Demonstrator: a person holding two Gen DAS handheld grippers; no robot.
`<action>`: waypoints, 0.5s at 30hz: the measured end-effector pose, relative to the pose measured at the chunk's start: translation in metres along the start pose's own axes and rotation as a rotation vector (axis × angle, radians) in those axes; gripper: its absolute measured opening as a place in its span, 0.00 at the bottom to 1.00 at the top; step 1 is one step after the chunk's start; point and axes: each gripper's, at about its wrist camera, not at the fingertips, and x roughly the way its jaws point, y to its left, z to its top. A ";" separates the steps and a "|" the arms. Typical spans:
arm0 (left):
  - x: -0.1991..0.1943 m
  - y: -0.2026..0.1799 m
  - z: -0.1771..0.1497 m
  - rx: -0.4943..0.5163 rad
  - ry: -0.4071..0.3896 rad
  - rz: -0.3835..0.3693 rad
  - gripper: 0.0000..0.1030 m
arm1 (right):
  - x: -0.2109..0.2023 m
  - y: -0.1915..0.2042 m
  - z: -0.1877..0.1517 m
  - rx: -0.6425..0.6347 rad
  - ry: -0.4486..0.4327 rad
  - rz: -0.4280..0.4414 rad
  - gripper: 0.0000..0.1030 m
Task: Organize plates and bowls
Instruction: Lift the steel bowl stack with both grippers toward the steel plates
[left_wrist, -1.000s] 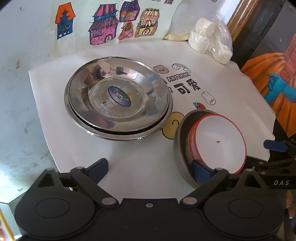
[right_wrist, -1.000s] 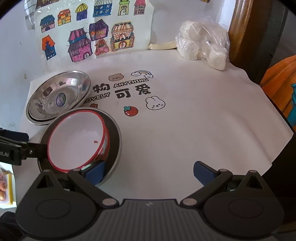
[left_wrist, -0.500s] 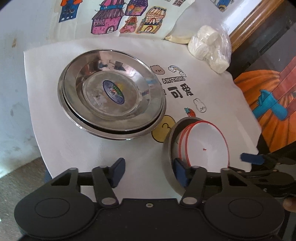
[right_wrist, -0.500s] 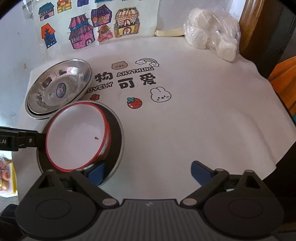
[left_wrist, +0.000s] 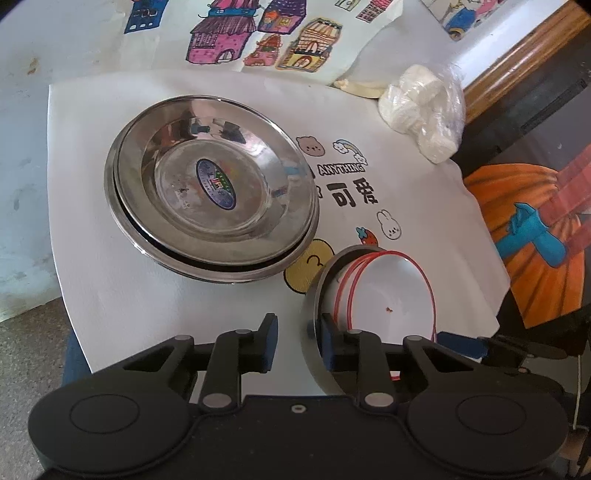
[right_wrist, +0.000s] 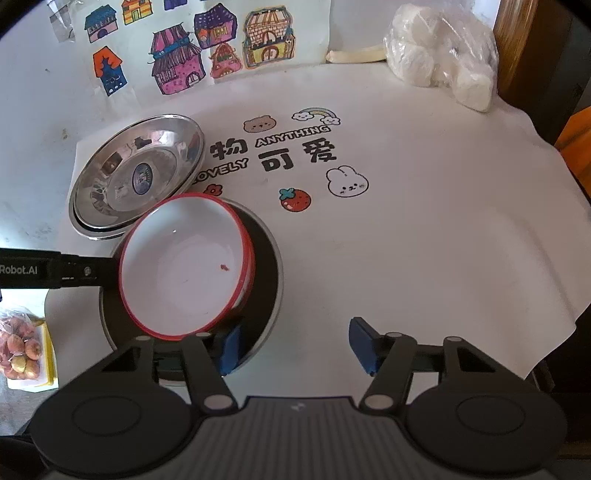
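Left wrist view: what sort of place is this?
Probably a home, a table against a wall: children's house drawings taped to the wall, a cartoon-print table cover, and stacked steel plates beside bowls.

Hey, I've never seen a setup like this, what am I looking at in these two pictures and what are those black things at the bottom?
Each picture comes from a camera on a hand-held gripper that a person carries, one per hand. The left hand-held gripper is closing across the rim of a steel bowl holding stacked red-rimmed white bowls. The right hand-held gripper is closing over the opposite rim. Beside them, steel plates sit stacked on a white cartoon-printed cloth. A bag of white lumps lies at the back.
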 end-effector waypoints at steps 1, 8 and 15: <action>0.001 -0.002 0.000 -0.001 -0.003 0.007 0.25 | 0.001 0.000 0.000 0.006 0.003 0.005 0.62; 0.003 -0.009 -0.001 0.013 -0.026 0.040 0.27 | 0.004 -0.005 0.002 0.051 0.009 0.053 0.47; 0.005 -0.007 -0.004 -0.005 -0.034 0.030 0.27 | 0.003 -0.001 0.001 0.077 -0.003 0.110 0.21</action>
